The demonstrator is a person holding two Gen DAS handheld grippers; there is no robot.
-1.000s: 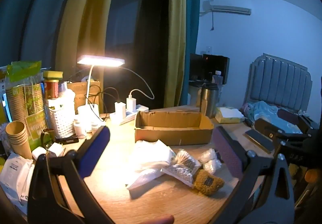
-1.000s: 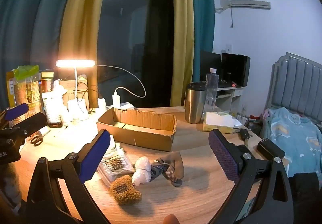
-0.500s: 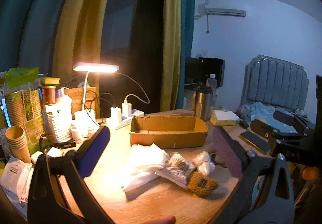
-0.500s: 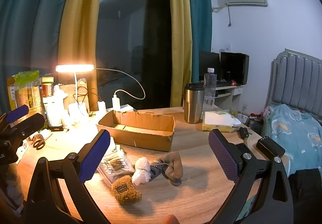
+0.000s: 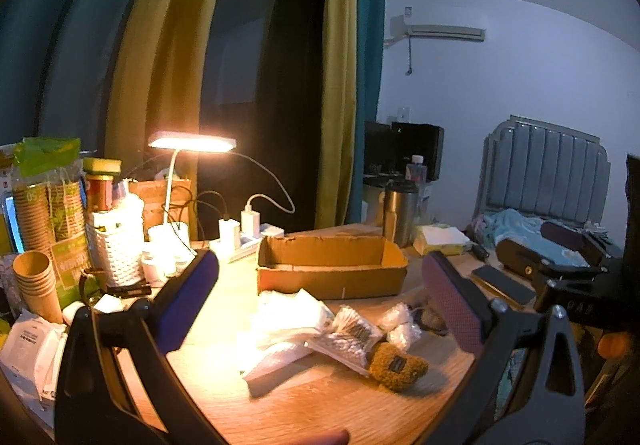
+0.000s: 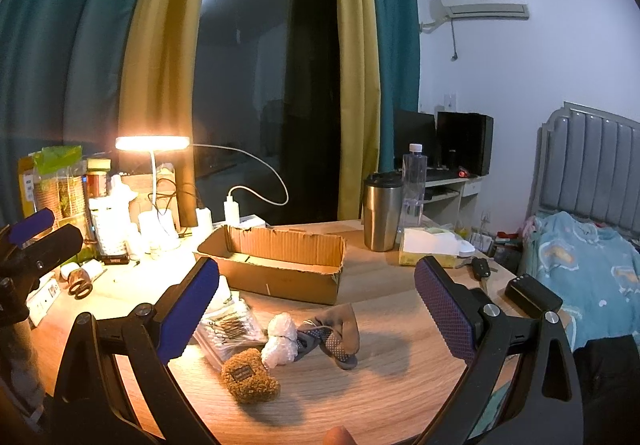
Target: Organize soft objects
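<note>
A dark window (image 6: 260, 77) fills the frame's centre, flanked by teal and yellow curtains (image 6: 356, 65); a lit desk lamp (image 6: 152, 143) glows at left; an air conditioner (image 6: 480, 10) hangs upper right above a grey padded headboard (image 6: 592, 161).

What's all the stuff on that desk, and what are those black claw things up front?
Cardboard box: one, brown, open, desk centre.
Fuzzy pouch: one, brown, front of the pile.
Cotton swab pack: one, clear, beside the pouch.
Socks: dark patterned bundle, right of the pile.
Desk lamp: one, white, lit, back left.
Steel tumbler: one, right of the box.
Tissue box: one, yellow, far right.
Left gripper: black, blue pads, open.
Right gripper: same, open.
</note>
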